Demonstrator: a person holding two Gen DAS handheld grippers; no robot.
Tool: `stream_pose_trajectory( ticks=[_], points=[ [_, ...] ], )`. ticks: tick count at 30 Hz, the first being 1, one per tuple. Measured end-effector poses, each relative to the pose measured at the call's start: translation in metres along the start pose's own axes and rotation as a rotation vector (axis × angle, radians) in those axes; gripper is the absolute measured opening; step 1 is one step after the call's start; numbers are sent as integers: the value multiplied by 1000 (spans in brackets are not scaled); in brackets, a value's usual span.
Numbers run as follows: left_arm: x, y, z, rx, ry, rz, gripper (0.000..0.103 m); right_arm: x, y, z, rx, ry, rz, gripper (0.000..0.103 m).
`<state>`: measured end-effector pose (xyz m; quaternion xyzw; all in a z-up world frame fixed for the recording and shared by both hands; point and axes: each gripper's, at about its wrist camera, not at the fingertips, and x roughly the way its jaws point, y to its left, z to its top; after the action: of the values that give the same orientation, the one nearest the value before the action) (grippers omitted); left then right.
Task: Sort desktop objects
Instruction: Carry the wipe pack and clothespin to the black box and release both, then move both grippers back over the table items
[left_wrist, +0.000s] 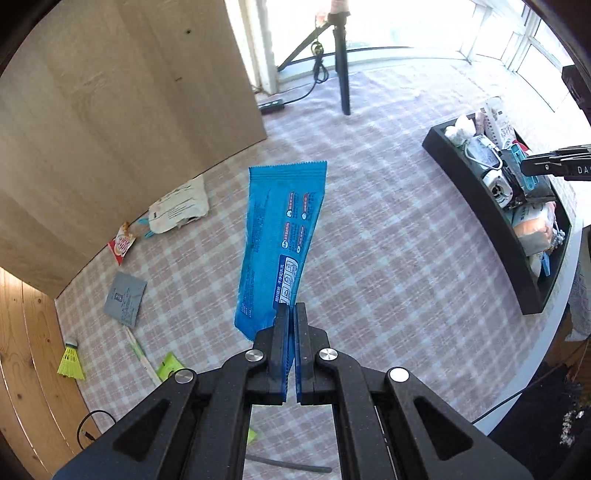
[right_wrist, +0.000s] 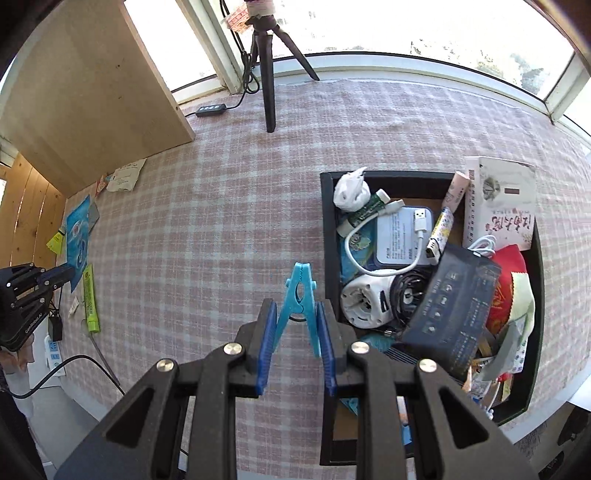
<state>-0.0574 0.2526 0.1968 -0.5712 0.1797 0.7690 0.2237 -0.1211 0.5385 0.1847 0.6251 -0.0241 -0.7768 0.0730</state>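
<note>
Left gripper (left_wrist: 291, 314) pinching blue packet (left_wrist: 280, 236) | right gripper (right_wrist: 295, 317) gripping clothespin (right_wrist: 301, 299) | black tray (right_wrist: 328, 229) filling up | sachets (left_wrist: 123, 299) still lying out

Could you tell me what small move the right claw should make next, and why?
Probably shift the right claw a little to its right, over the black tray, before opening. It is shut on the blue clothespin, which hangs over the checked tablecloth just left of the tray's wall. The tray is already crowded, so aim for a gap.
</note>
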Motion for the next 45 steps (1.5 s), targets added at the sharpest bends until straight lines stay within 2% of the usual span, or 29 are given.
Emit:
stream_pose_trajectory(
  ticks=[8,12,16,22,26,30,33,39,42,45],
  points=[
    [14,-169,58,233,-40,-187,2,-33,-127,-55,203,-10,-80,22],
    [10,-244,79,334,-48,-253,2,-36,-173,-78,285,-5,-108,22],
    [18,-302,96,407,-34,-305,2,-34,-206,-101,342,13,-119,22],
    [39,-362,97,490,10,-333,2,-23,-243,-126,422,33,-117,22],
    [52,-382,96,513,40,-340,2,-17,-254,-129,453,32,-115,22],
    [60,-391,102,508,36,-324,5,-13,-259,-124,446,28,-114,23],
    [61,-387,106,473,26,-290,34,-11,-260,-119,445,44,-122,33],
    [52,-366,103,446,-3,-274,33,-17,-256,-113,466,23,-112,33],
    [45,-343,99,397,-18,-271,33,-20,-247,-106,450,10,-99,33],
    [38,-311,92,341,-40,-229,33,-24,-228,-94,399,-14,-108,33]
  ],
)
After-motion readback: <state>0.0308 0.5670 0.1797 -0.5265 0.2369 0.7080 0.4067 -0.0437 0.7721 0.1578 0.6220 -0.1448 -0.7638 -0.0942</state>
